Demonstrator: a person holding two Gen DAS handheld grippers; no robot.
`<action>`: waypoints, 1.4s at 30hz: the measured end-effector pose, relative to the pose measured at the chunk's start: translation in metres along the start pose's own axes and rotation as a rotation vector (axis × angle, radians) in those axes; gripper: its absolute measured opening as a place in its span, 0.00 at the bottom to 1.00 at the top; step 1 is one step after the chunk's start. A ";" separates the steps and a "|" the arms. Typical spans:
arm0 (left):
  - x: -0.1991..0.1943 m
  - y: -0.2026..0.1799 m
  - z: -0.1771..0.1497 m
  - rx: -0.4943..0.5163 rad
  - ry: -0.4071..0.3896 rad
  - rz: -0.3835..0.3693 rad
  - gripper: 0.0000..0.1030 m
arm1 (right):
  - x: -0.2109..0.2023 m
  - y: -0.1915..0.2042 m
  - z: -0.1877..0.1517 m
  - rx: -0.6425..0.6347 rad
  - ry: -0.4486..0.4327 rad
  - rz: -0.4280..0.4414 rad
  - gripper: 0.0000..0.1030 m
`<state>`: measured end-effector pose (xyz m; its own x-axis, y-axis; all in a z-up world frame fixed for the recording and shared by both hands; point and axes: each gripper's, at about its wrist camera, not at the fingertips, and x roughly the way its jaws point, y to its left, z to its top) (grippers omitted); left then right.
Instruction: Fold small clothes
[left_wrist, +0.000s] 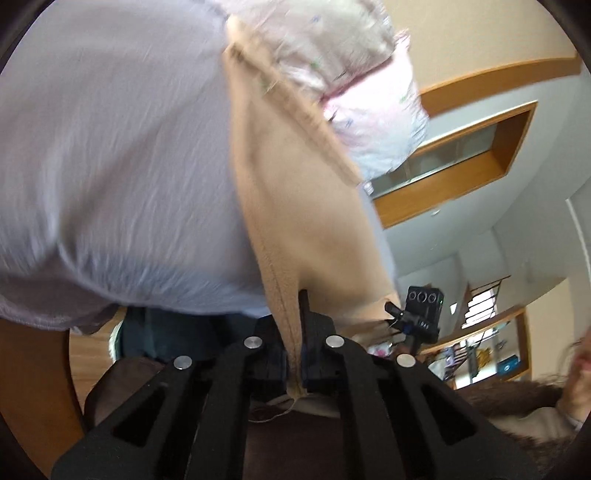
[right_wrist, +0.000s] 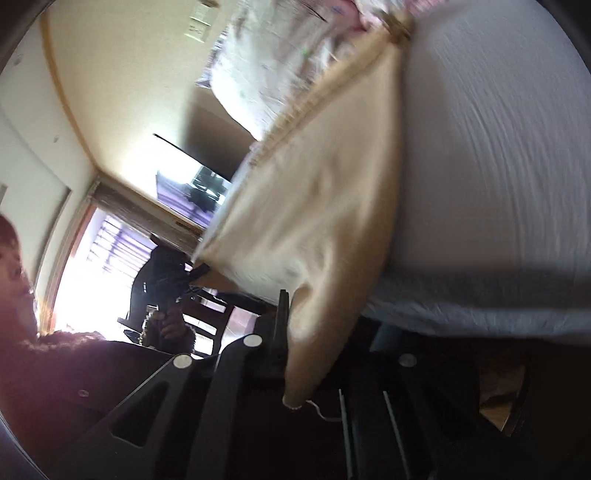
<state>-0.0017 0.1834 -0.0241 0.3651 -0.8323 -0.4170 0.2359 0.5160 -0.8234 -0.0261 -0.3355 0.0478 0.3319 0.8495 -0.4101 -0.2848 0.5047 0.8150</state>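
A small beige garment (left_wrist: 295, 206) hangs stretched between my two grippers above a pale lilac sheet (left_wrist: 110, 147). My left gripper (left_wrist: 294, 354) is shut on one hemmed corner of it. My right gripper (right_wrist: 295, 347) is shut on the opposite corner of the beige garment (right_wrist: 325, 206); its right finger is hidden behind the cloth. The right gripper also shows in the left wrist view (left_wrist: 393, 310), clamped on the far corner. The frames are motion-blurred.
A pink-and-white patterned cloth (left_wrist: 354, 74) lies bunched on the sheet beyond the garment, also in the right wrist view (right_wrist: 266, 74). The sheet-covered surface (right_wrist: 498, 166) ends at an edge near me. A person's face (right_wrist: 11, 258) is at the left; a bright window (right_wrist: 92, 266) behind.
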 end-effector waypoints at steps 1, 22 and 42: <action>-0.004 -0.007 0.007 0.015 -0.018 -0.015 0.04 | -0.005 0.013 0.015 -0.042 -0.031 0.007 0.06; 0.141 0.038 0.319 -0.105 -0.194 0.235 0.03 | 0.130 -0.115 0.328 0.232 -0.287 -0.305 0.06; 0.082 0.032 0.283 -0.120 -0.163 0.316 0.84 | 0.122 -0.087 0.284 0.135 -0.204 -0.449 0.88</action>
<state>0.2904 0.1888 0.0242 0.5442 -0.5872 -0.5992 -0.0152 0.7072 -0.7069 0.2950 -0.3196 0.0428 0.5677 0.4992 -0.6546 0.0406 0.7772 0.6279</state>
